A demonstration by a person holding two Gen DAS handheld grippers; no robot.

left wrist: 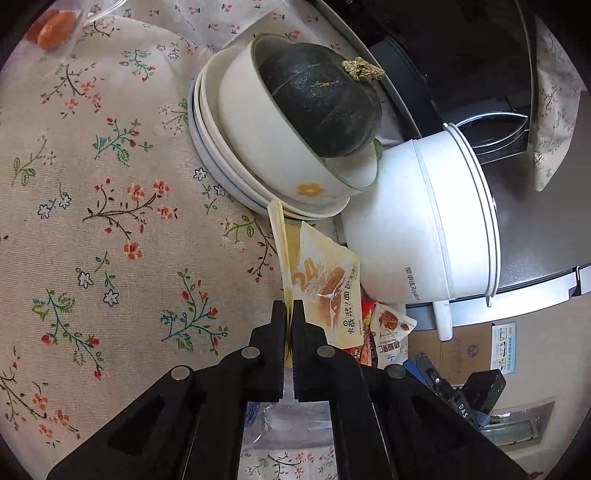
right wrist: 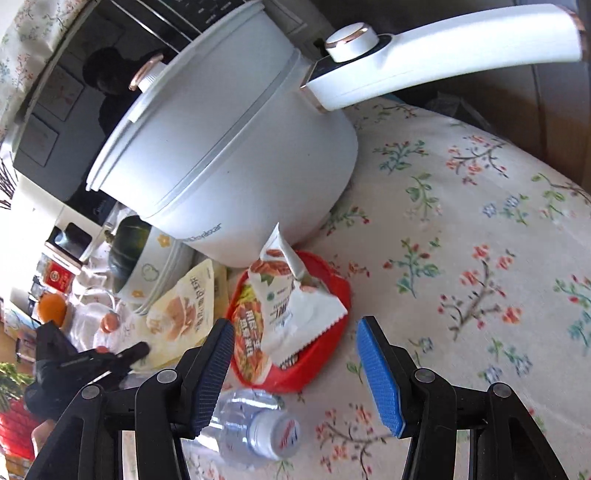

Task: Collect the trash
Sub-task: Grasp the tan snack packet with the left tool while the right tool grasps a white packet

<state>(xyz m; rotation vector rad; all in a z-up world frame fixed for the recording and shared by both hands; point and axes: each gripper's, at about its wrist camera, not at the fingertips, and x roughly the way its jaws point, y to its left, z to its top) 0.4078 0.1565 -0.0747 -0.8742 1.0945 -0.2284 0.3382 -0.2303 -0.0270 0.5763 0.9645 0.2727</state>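
My left gripper [left wrist: 289, 304] is shut on the edge of a yellow bread wrapper [left wrist: 325, 288], which lies on the floral tablecloth beside the white pot. The same wrapper [right wrist: 184, 310] and the left gripper [right wrist: 142, 349] show at the left of the right wrist view. My right gripper [right wrist: 295, 325] is open, its blue pads on either side of a white snack wrapper [right wrist: 295, 306] lying on a red snack bag [right wrist: 255, 347]. A clear plastic bottle [right wrist: 255, 424] lies just below the red bag, between the right fingers. The white and red wrappers [left wrist: 388, 328] also show right of the left fingers.
A white electric pot [right wrist: 229, 147] with a long handle stands behind the wrappers. Stacked bowls [left wrist: 258, 147] hold a dark green squash [left wrist: 325, 103]. An orange [left wrist: 55, 29] sits in a clear bag at the far left. The floral tablecloth [left wrist: 110, 221] covers the table.
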